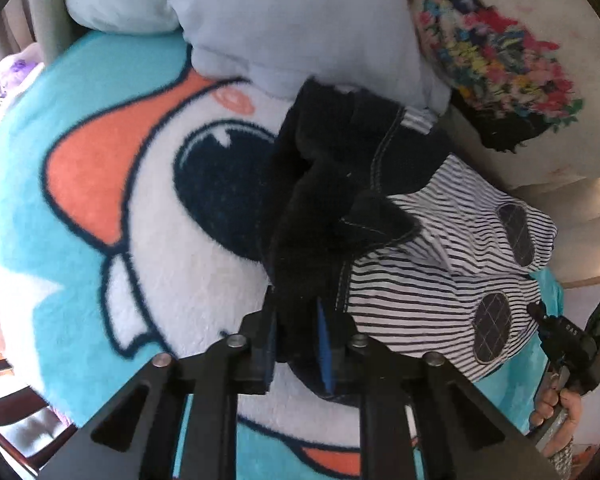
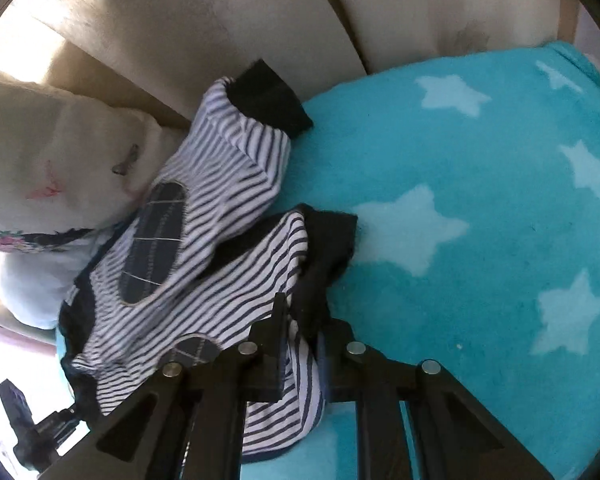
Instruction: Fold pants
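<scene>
Both grippers, left gripper (image 1: 298,344) and right gripper (image 2: 300,344), have jaws clamped on the striped pants (image 1: 440,280), probably lifting waistband and cuff to fold them over the blanket (image 2: 460,160).

Teal fleece blanket (image 2: 480,184) with pale stars and a cartoon print covers the seat. Beige sofa back (image 2: 220,20) behind it, floral pillow (image 1: 500,60) and pale blue cushion (image 1: 280,20) against it. Strong daylight from the side.

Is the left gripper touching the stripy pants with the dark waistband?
Touching. The left wrist view shows the left gripper with its blue-padded fingers closed on the dark waistband of the striped pants, fabric pinched between them.
</scene>
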Action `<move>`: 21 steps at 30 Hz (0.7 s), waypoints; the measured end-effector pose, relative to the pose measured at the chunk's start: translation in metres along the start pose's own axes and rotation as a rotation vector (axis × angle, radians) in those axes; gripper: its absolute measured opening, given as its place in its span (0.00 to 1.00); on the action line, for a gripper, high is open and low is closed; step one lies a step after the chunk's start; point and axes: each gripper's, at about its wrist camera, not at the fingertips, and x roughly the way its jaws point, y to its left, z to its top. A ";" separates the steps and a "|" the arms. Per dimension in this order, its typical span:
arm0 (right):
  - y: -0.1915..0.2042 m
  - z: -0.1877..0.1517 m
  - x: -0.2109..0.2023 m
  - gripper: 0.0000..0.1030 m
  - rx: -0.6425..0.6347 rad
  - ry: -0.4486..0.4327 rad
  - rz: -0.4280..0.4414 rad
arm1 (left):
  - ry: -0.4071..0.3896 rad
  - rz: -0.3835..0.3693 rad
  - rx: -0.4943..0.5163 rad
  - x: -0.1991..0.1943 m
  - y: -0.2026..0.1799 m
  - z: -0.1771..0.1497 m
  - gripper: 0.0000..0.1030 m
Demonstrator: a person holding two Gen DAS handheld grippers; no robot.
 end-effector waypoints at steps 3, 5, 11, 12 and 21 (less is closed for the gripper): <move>-0.001 -0.007 -0.020 0.13 -0.010 0.003 0.041 | -0.019 -0.044 -0.030 -0.024 0.004 -0.005 0.13; -0.006 -0.012 -0.036 0.13 -0.006 0.005 0.079 | -0.036 -0.056 -0.045 -0.039 0.009 -0.010 0.12; -0.023 -0.031 -0.063 0.13 0.011 0.022 0.117 | -0.032 -0.091 -0.115 -0.058 0.028 -0.032 0.12; -0.028 -0.033 -0.063 0.13 0.023 0.030 0.120 | -0.023 -0.081 -0.121 -0.054 0.031 -0.036 0.12; -0.089 -0.042 -0.071 0.45 0.104 0.004 0.027 | 0.000 -0.074 -0.131 -0.031 0.050 -0.051 0.19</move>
